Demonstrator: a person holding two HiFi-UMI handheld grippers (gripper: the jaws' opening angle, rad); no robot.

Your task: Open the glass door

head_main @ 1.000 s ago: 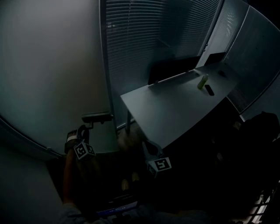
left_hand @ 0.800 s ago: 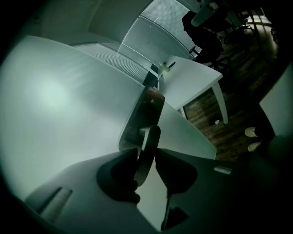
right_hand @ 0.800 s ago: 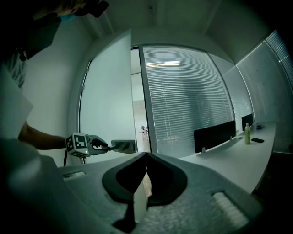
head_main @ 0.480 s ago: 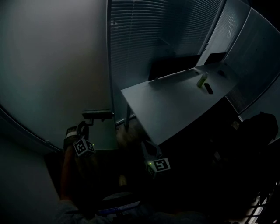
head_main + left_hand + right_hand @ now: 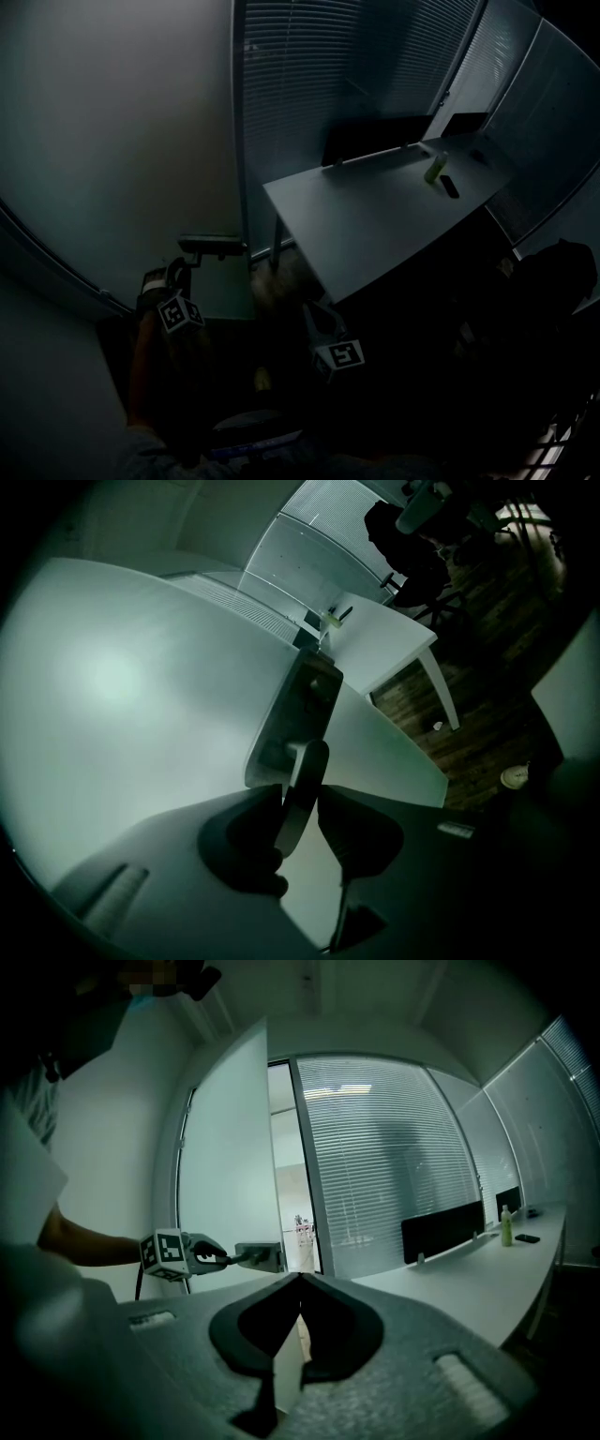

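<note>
**Left tongs on the lever, door ajar**

Head view: the frosted glass door (image 5: 112, 141) fills the sector from 9 to 12 o'clock, and its free edge runs up toward 12 o'clock. In the right gripper view a lit gap shows between that edge and the slatted partition (image 5: 394, 1176), so the door stands ajar. The left gripper (image 5: 181, 270), at 8 o'clock, is clamped on the lever handle (image 5: 212, 246) at 9 o'clock. Its own view shows the lever pinched between its jaws. The right gripper (image 5: 315, 317), at 6 o'clock, is clenched on nothing, with its jaw tips meeting well apart from the door. A desk (image 5: 375, 225) lies at 3 o'clock.

Widening the gap probably calls for drawing the lever along the door's arc rather than straight back. The clamp should sit square so the lever cannot slide out at its end. The idle gripper is best kept clear of the sweep.
</note>
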